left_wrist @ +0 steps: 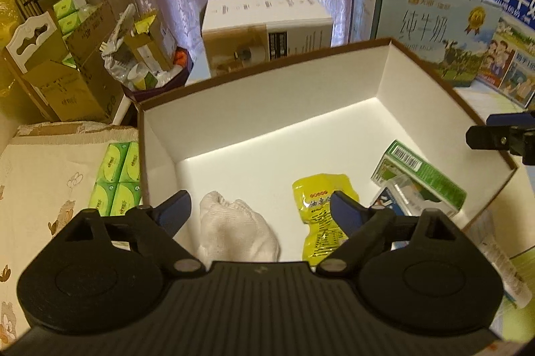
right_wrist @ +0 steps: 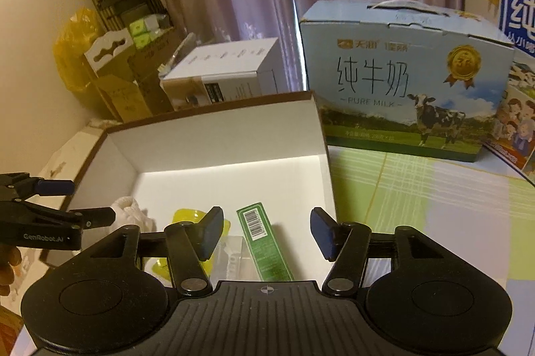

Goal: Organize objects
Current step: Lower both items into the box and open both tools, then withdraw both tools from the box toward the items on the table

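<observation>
- The left gripper (left_wrist: 259, 205) hung spread wide and empty above the near left part of the white box (left_wrist: 267, 108); the right gripper (right_wrist: 267, 230) was likewise released, grasping nothing, poised over the box's near right edge.
- Four things lay on the box floor along its near side: a white sock (left_wrist: 234, 229) at left, a yellow snack pouch (left_wrist: 317, 215) in the middle, then a green carton (left_wrist: 424, 175) and a clear plastic case (left_wrist: 401, 192) touching it at right.
- By my reading, the packing looked close to finished, with both tools free for whatever comes next.
- To do it well, I would lower any further item into the bare far half of the box rather than onto the crowded near strip, and keep the two tools apart.
- The sock was soft, ribbed knit, bunched and limp; the pouch glossy and crinkled, likely slippery; the carton rigid and long with a barcode; the box stiff card, white inside, brown at the rim.
</observation>
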{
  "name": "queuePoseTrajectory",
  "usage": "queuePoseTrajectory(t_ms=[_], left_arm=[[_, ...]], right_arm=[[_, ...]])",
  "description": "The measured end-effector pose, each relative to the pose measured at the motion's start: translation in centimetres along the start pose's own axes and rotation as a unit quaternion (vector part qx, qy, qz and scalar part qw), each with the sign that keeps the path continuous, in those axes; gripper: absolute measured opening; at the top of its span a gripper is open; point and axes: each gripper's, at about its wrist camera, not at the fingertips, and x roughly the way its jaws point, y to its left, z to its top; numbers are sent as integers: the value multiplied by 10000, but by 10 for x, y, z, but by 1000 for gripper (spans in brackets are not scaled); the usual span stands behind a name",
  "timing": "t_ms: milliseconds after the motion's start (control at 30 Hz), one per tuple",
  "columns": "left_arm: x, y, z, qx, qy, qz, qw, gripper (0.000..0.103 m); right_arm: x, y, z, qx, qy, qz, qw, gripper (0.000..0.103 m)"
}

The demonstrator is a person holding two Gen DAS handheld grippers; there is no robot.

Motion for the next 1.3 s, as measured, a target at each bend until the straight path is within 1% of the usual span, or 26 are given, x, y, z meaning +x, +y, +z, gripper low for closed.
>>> queuePoseTrajectory(t_ms=[100, 200, 300, 367, 500, 733, 933, 1133, 1300], left_arm=[[-19, 4, -4, -44, -190, -47, 9998, 95], [-39, 7, -10, -47, -357, -90, 9993, 99], [-58, 7, -17, -26, -509, -118, 9986, 100], [-71, 6, -21, -33, -596, -160, 9981, 102], [-93, 2, -30, -57, -744, -256, 9969, 102], [-126, -7, -49, -75, -945, -352, 9949, 102], [-141, -11, -69, -259, -862, -504, 9947, 102], [-146, -16, -93, -400, -603, -507, 9961, 102], [-147, -23, -111, -459, -341, -602, 9966, 102]], right_arm=[[-18, -1, -6, 25, -101, -5, 9999, 55], [-38, -2, -16, 175, -213, 76, 9996, 55], [-56, -3, -27, 292, -266, 171, 9991, 55], [-67, -1, -33, 299, -312, 168, 9989, 55], [-89, 3, -46, 362, -434, 150, 9983, 55], [-117, 8, -65, 352, -507, 116, 9980, 55], [-132, 11, -86, 283, -475, -65, 9984, 55], [-141, 11, -109, 387, -311, -104, 9987, 55], [-145, 11, -127, 489, -140, -103, 9987, 55]])
